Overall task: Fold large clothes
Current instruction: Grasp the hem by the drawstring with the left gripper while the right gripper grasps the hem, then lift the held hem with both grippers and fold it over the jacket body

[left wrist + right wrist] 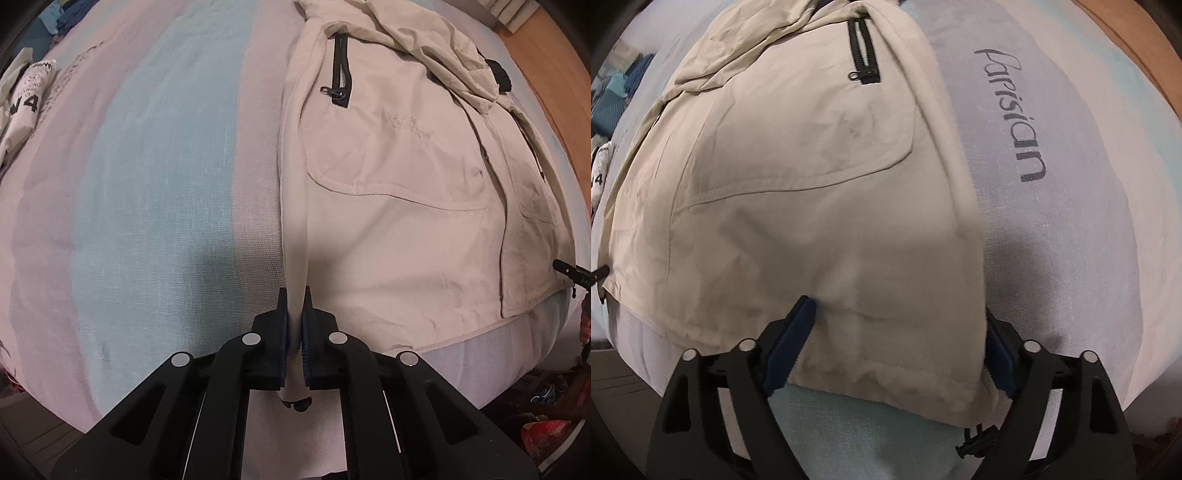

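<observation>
Beige jacket lies flat on the striped bedspread. Left gripper pinches the jacket's side edge tight. Right gripper stands wide over the hem corner, pads not pressing the cloth.

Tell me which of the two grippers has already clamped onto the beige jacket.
The left gripper: its fingers are pinched shut on the beige jacket at its side edge. The right gripper stands wide open, straddling the hem corner without squeezing it.
</observation>
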`<state>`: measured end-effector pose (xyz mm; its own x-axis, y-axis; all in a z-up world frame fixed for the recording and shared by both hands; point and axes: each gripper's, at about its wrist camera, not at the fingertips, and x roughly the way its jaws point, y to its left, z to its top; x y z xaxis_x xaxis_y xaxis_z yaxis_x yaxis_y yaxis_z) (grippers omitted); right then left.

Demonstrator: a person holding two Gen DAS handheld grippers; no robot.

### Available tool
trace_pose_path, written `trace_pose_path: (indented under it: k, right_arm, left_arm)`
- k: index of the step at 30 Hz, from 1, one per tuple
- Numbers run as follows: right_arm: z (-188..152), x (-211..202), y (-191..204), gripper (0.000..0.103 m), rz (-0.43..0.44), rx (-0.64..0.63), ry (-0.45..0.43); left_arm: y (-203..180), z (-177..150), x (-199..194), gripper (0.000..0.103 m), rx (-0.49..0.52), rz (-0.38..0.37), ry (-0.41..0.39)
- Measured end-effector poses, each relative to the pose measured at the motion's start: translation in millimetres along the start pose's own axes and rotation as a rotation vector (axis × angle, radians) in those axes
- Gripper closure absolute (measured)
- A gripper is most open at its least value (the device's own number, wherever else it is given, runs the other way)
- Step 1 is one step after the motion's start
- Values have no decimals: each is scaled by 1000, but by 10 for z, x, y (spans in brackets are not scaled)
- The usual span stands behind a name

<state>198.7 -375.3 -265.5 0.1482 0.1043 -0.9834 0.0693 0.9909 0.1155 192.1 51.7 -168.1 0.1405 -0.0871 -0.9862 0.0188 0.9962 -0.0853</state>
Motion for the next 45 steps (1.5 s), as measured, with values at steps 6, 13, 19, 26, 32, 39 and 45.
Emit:
trace_pose_path:
  k: [6, 13, 19, 26, 32, 39, 45]
  right_arm:
    - [9, -28, 99, 26, -52, -57, 17]
    - [10, -30, 56, 37, -30, -43, 30]
    - [47, -90, 4, 70, -20, -30, 46]
    - [11, -204, 98, 78, -43, -24, 39]
    - [-11, -376, -10, 89, -30, -5, 42]
    - [-27, -599, 78, 96, -52, -84, 36]
    - [22, -695, 112, 96, -48, -43, 57]
  left_arm:
    - [42, -67, 92, 50, -24, -15, 21]
    - [93, -88, 122, 48, -60, -55, 23]
    - [104, -61, 101, 84, -45, -32, 32]
    - [48, -77, -53, 98, 12, 6, 18]
    - [-62, -35, -240, 100, 70, -5, 19]
    - [-206, -17, -430, 100, 82, -14, 23]
    - [-363, 91, -495, 100, 49, -6, 39]
